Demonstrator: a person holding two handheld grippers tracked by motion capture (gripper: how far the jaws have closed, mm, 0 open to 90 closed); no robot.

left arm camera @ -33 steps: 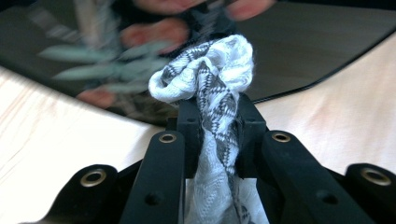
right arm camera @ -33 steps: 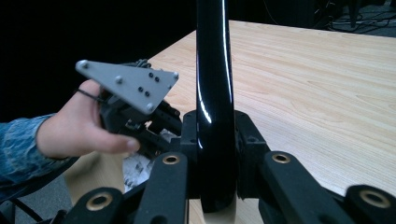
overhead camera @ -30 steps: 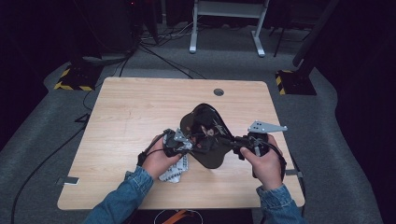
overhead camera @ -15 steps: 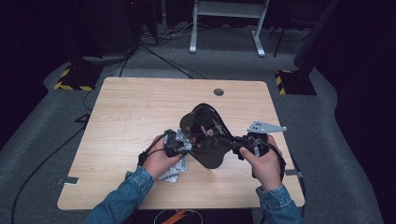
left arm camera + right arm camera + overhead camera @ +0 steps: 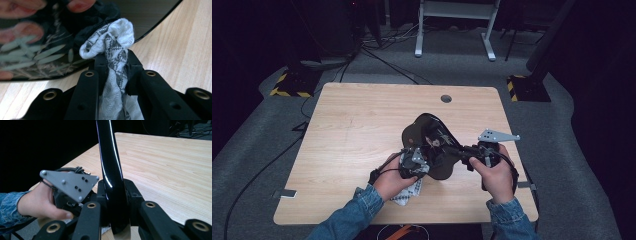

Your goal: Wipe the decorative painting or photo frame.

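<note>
A glossy black plate (image 5: 432,142) is held tilted above the middle of the wooden tabletop (image 5: 357,130). The right gripper (image 5: 464,154) has its fingers clamped on the plate's rim. The left gripper (image 5: 419,161) pinches a white patterned cloth (image 5: 112,50) against the plate's surface.

The left gripper's (image 5: 116,72) black fingers (image 5: 101,67) pinch a white-and-grey patterned cloth (image 5: 110,45), whose bunched end presses against a glossy black plate (image 5: 37,57) with a leaf pattern, above the wooden surface (image 5: 180,50).
</note>
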